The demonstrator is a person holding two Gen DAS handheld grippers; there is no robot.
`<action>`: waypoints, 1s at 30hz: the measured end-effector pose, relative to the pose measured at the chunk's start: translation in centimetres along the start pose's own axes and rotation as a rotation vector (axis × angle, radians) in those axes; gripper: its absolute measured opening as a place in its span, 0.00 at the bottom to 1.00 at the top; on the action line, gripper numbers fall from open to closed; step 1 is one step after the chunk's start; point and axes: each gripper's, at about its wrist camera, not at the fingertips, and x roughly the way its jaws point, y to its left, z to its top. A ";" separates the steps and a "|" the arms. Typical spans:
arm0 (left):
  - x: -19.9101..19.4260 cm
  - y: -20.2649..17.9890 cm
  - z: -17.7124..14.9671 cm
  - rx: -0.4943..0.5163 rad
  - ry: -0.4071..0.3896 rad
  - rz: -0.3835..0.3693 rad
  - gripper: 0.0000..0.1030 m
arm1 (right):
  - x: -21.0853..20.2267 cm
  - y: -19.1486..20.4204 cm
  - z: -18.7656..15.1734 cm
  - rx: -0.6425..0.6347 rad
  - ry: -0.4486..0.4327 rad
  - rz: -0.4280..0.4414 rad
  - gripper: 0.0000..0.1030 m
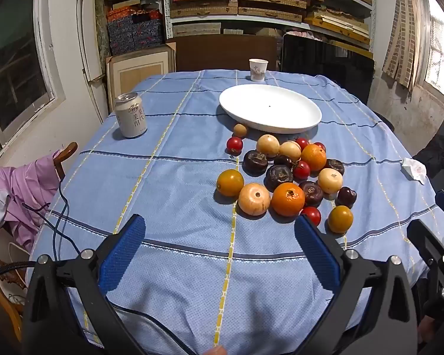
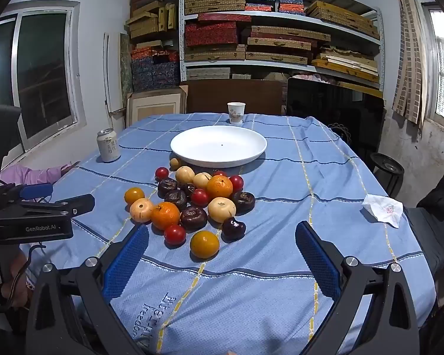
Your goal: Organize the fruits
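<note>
The left gripper [image 1: 219,230] hangs over the near part of the table, tilted down toward the cloth, its blue-padded fingers [image 1: 124,251] spread wide with only blue tablecloth [image 1: 177,207] between them. The right gripper [image 2: 222,236] is held beside it at a shallower downward tilt, its jaws likewise wide apart and gripping nothing; a yellow-orange fruit [image 2: 204,244] and a red tomato [image 2: 174,234] lie on the cloth just beyond its fingertips. In the right wrist view the left gripper shows at the left edge as a black body, with part of a hand [image 2: 14,278] below it. The fruits [image 1: 284,174] sit in a loose heap on the cloth ahead of both grippers: oranges, pale round fruits, dark brown ones, small red tomatoes. Just behind the heap stands a white plate [image 1: 231,103] with nothing on it but a tiny dark speck. Farther back is a paper cup [image 1: 258,69], to the left a silver can [image 1: 130,115], and to the right a crumpled tissue [image 2: 383,208].
</note>
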 end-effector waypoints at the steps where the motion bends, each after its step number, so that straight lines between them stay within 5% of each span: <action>1: 0.0 0.0 0.0 0.001 0.001 0.001 0.96 | 0.0 0.0 0.0 -0.001 -0.001 -0.001 0.97; 30: 0.0 0.0 0.0 -0.001 0.011 0.000 0.96 | 0.5 0.4 -0.3 -0.020 0.018 -0.003 0.97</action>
